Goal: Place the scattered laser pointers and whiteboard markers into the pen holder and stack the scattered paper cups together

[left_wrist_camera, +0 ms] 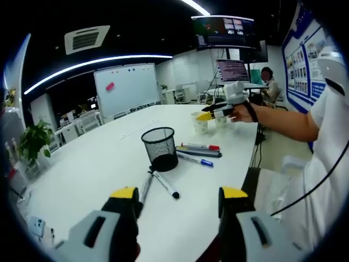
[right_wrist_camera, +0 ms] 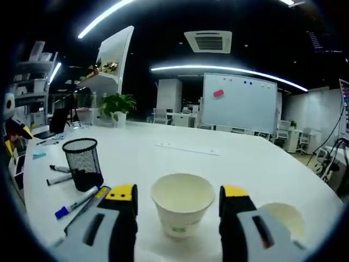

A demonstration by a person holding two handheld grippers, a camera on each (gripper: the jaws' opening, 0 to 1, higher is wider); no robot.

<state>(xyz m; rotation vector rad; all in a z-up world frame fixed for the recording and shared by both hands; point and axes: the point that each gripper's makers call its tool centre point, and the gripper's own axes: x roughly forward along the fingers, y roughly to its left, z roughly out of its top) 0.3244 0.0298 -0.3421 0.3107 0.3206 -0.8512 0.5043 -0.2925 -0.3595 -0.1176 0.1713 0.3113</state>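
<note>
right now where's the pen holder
The black mesh pen holder stands upright mid-table in the left gripper view, markers lying beside it; in the right gripper view it sits left of the paper cup between the open jaws.

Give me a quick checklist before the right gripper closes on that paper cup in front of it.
1. Right gripper open: ok, its jaws stand apart on either side of the paper cup.
2. Cup upright: ok, its mouth faces up.
3. Cup centred between the jaws: ok, roughly midway in the right gripper view.
4. Cup empty: ok, nothing shows inside.
5. Second cup clear of the grasp: cannot tell, it sits just behind the right-hand jaw.
6. Left gripper out of the way: ok, it is open near the markers beside the mesh pen holder.
</note>
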